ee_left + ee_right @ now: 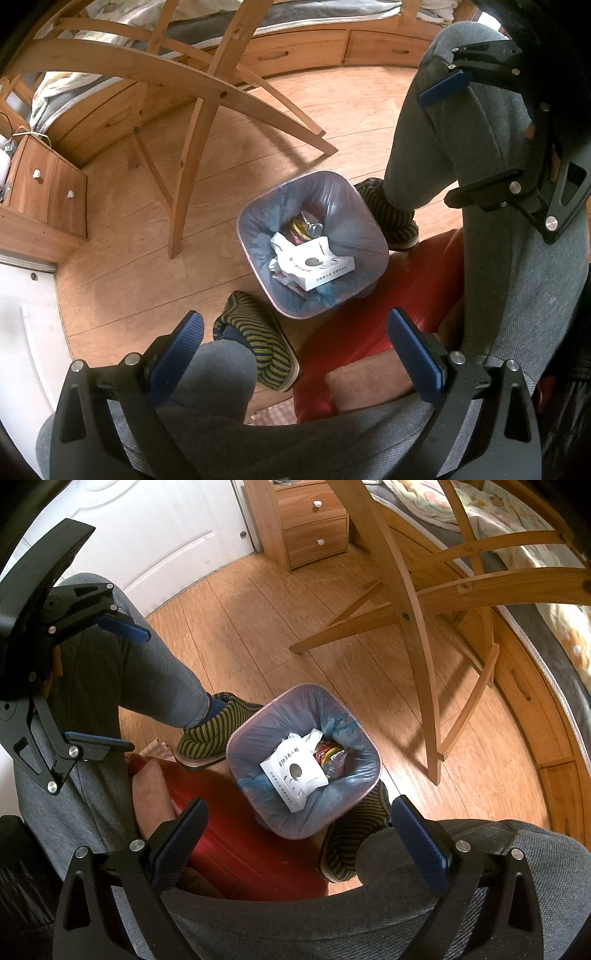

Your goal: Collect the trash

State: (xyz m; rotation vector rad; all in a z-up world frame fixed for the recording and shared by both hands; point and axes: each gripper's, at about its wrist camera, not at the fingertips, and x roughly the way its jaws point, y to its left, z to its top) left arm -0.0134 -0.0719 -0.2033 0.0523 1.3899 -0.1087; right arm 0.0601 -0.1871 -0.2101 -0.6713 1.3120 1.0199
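A small square trash bin (364, 218) (255, 720) lined with a blue bag stands on the wooden floor between a person's feet. Inside lie a white printed carton (317, 266) (293, 775), crumpled paper and a shiny wrapper (301, 227) (330, 757). My left gripper (295, 350) hovers above the bin, open, nothing between its blue pads. My right gripper (301, 838) is also open and empty above the bin. Each gripper shows in the other's view: the right gripper (454, 140) at the upper right, the left gripper (118, 686) at the left.
A seated person's grey trouser legs and striped slippers (258, 339) (214, 731) flank the bin. A red seat (388, 302) lies under the person. Wooden frame legs (192, 155) (417, 657) stand beyond the bin, with a bedside cabinet (314, 528), bed drawers and a white door (166, 535).
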